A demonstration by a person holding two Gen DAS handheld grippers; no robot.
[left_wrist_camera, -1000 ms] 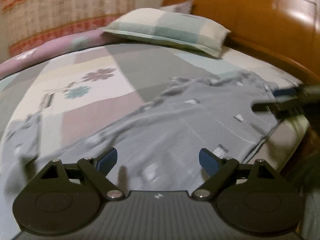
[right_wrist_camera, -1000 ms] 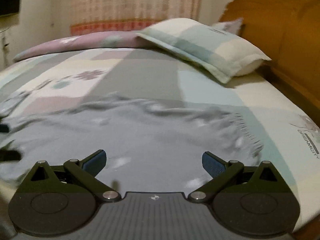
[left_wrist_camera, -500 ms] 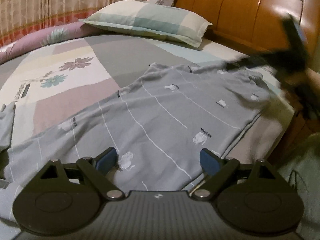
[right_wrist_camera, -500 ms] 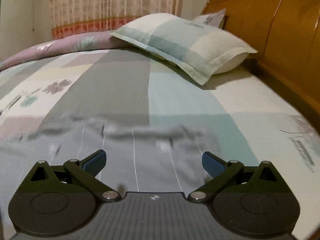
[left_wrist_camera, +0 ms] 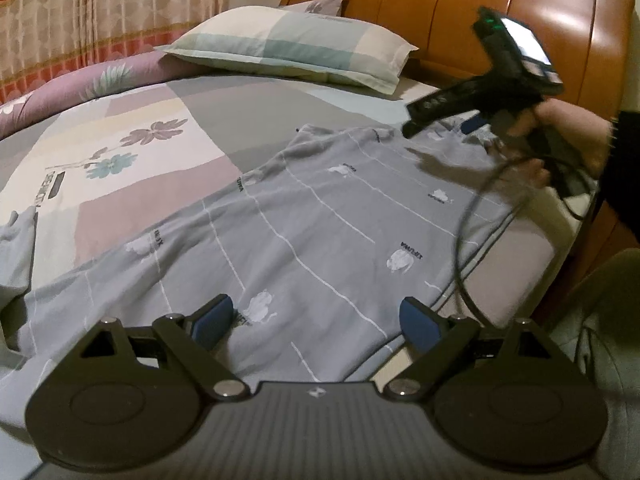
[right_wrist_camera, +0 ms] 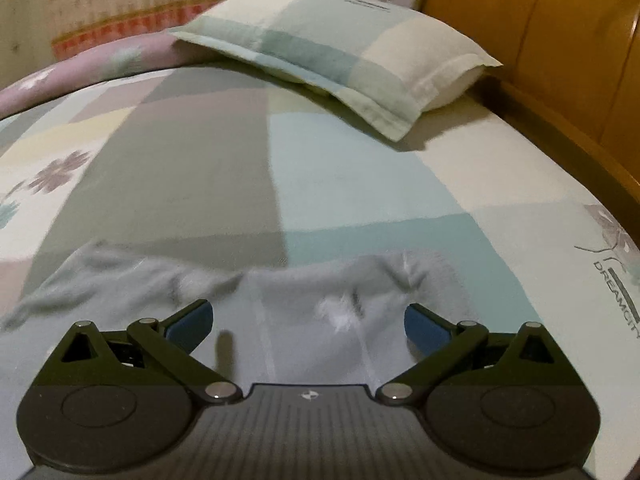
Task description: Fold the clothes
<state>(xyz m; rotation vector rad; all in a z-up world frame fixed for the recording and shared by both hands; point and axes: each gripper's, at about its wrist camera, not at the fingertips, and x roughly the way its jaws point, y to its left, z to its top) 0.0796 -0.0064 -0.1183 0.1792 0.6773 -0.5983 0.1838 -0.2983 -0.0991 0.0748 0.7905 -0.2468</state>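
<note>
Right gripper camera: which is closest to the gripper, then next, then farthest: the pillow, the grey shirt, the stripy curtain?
1. Grey shirt: right under the open right gripper, at the bottom.
2. Pillow: farther up the bed, towards the right.
3. Curtain: behind the bed, upper left.

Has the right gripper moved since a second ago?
Yes. In the left wrist view the right gripper has risen from low at the grey garment's right edge to higher up, in front of the wooden headboard, above the garment's far end.
</note>
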